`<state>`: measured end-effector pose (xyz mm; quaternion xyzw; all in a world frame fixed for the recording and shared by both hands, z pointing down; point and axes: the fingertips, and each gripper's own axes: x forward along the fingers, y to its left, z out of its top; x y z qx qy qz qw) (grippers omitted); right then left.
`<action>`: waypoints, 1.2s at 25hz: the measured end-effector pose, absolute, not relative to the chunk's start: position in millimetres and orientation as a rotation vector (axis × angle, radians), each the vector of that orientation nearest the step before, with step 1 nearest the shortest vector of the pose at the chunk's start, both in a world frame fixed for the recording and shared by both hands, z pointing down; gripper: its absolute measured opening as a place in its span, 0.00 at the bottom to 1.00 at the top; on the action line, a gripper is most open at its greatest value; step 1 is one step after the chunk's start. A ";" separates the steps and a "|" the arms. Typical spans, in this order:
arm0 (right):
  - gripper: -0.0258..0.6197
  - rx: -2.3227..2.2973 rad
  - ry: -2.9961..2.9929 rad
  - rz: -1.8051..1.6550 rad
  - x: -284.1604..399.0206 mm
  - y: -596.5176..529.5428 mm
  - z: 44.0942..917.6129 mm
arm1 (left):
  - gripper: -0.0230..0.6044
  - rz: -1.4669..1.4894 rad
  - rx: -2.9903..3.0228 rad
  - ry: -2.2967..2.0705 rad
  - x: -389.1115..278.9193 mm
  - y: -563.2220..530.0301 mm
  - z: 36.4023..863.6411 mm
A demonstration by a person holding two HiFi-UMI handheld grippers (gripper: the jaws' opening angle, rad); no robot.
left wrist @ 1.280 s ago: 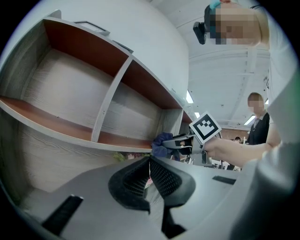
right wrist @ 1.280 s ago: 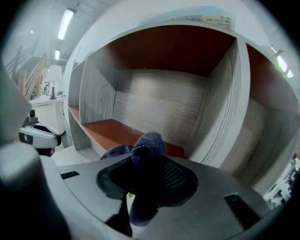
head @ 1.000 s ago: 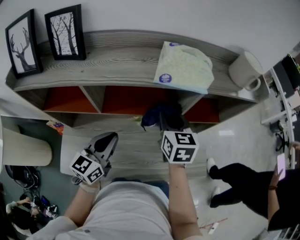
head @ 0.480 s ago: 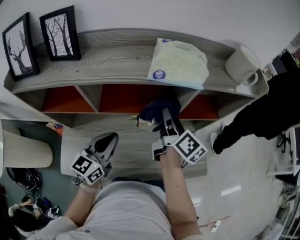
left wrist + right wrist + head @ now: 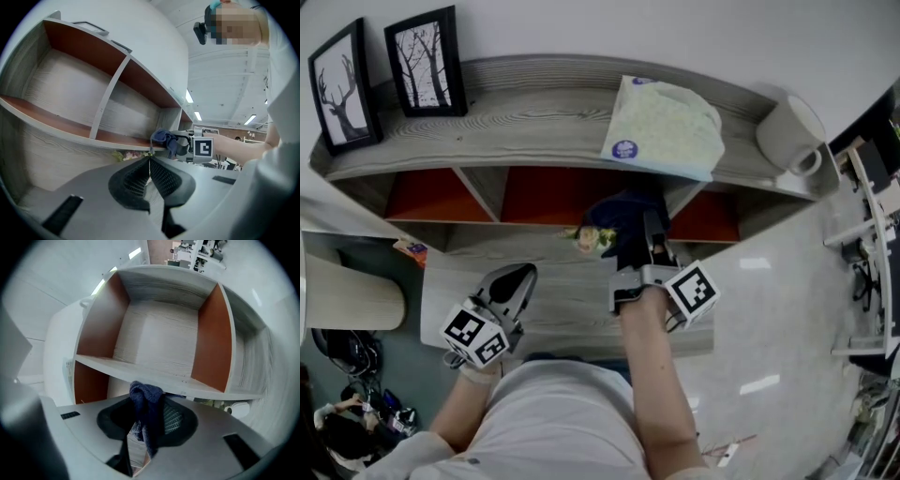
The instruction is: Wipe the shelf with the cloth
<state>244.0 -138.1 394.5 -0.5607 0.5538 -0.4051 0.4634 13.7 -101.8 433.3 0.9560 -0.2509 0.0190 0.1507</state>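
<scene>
A dark blue cloth [image 5: 622, 221] is pinched in my right gripper [image 5: 649, 246], which is shut on it in front of the grey wooden shelf [image 5: 525, 122] with red-backed compartments. In the right gripper view the cloth [image 5: 146, 416] hangs bunched between the jaws, just below the edge of an open compartment [image 5: 159, 345]. My left gripper [image 5: 512, 286] rests lower left over the bottom board, shut with nothing in it. The left gripper view shows its jaws [image 5: 150, 161] closed together, and the cloth [image 5: 165, 139] with the right gripper beyond.
On the shelf top stand two framed tree pictures [image 5: 425, 61], a pale green wipes pack [image 5: 664, 129] and a white mug [image 5: 788, 136]. Small flowers [image 5: 584, 237] lie by the cloth on the lower board. A pale cylinder [image 5: 347, 305] stands at left.
My right gripper has shifted slightly right and forward with the cloth, after turning its marker cube. The person in black at right has left the view. The left gripper has stayed put.
</scene>
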 end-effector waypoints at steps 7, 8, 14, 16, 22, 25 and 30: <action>0.22 -1.333 1.322 -0.868 245.4 -130.6 352.3 | 0.06 0.036 2.749 -0.732 11.3 -102.2 428.7; 0.21 -1.330 1.326 -0.843 245.1 -129.2 344.3 | 0.06 0.035 2.748 -0.733 10.8 -102.0 428.7; 0.21 -1.266 1.343 -0.729 244.3 -123.6 297.7 | 0.06 0.028 2.740 -0.741 7.3 -102.5 428.2; 0.21 -1.256 1.354 -0.690 244.9 -125.3 285.1 | 0.06 0.028 2.741 -0.740 7.5 -102.6 428.2; 0.21 -1.250 1.357 -0.598 248.3 -135.5 270.2 | 0.06 0.036 2.736 -0.743 5.1 -102.9 430.9; 0.21 -1.253 1.343 -0.561 250.8 -142.7 266.9 | 0.06 0.032 2.733 -0.748 2.6 -105.5 431.2; 0.21 -1.265 1.321 -0.532 256.1 -159.2 266.1 | 0.06 0.039 2.726 -0.749 0.3 -107.6 434.3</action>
